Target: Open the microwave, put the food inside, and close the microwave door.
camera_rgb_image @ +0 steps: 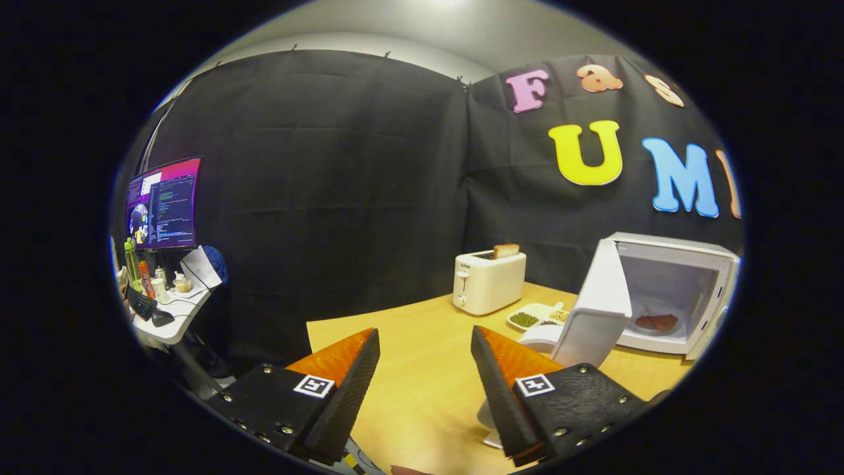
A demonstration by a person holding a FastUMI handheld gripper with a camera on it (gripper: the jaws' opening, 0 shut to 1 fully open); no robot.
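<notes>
- Gripper point(425, 343): fingers spread wide, nothing between them, held above the table point(422, 389) and aimed left of the microwave point(666, 297).
- Microwave door point(597, 310): swung open towards the gripper.
- Food point(657, 322): resting inside the microwave cavity, so only closing appears outstanding.
- Toaster point(488, 282): left of the microwave; a dish point(535, 315) sits between them.

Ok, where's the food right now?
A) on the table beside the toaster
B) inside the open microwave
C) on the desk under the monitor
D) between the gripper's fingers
B: the reddish food lies on a plate inside the microwave, whose door stands open, while the gripper is open with nothing between its fingers.
</notes>
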